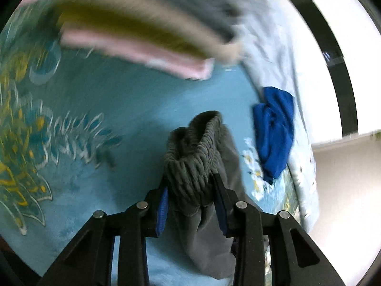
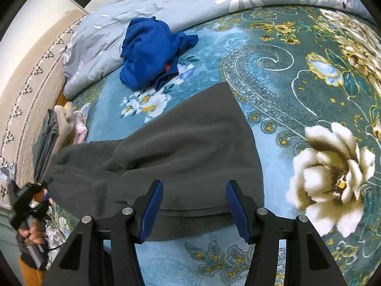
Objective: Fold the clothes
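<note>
**Now: grey garment clamped at its waistband on the bed**

The left gripper has its jaws pinched on the ribbed elastic waistband of the grey trousers, bunched between the 2 blue pads. The trousers lie across the teal floral blanket, hem under the right gripper, whose jaws stand wide with nothing between them. A crumpled blue garment sits beyond, touching the pale grey duvet. A blurred stack of folded clothes lies further off.
</note>
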The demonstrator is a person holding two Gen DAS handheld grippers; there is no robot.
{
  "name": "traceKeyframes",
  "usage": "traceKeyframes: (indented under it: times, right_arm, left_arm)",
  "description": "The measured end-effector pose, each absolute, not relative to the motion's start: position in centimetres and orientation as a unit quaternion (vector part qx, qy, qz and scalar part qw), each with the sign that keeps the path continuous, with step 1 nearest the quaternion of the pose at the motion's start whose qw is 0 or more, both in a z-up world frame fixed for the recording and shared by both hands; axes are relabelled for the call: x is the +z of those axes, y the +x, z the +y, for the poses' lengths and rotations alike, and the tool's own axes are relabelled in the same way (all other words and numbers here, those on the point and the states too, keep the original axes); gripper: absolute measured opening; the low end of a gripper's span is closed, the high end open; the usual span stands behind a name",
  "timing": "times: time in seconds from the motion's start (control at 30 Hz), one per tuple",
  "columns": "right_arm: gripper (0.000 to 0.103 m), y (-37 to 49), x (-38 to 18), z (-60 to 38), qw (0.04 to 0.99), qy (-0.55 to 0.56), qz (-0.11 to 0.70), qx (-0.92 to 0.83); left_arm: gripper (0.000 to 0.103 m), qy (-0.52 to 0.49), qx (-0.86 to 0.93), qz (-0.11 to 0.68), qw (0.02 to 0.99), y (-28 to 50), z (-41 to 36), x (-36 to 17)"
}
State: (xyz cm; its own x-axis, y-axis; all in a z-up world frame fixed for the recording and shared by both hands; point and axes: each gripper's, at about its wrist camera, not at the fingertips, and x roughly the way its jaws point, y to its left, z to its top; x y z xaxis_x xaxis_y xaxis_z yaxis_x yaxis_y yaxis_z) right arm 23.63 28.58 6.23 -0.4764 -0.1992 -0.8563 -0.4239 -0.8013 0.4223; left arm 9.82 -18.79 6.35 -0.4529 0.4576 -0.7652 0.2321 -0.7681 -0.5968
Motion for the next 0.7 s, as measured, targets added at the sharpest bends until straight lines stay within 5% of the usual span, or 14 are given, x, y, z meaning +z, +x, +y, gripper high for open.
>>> traceKeyframes:
  times: [0.27,0.7]
  right_arm:
    - [0.059,24.2,6.2,29.6,0.049,-0.479,0.331,0.812]
    - [0.059,26.3,4.6,34.2,0.055,-0.459,0.372,0.805]
  left_arm:
    - [0.035,-0.465,0.867,-0.146,0.106,11.1,-8.3,16.8]
    - [0.035,-0.390,0.903,0.142,0.114,17.6,12.0,19.6]
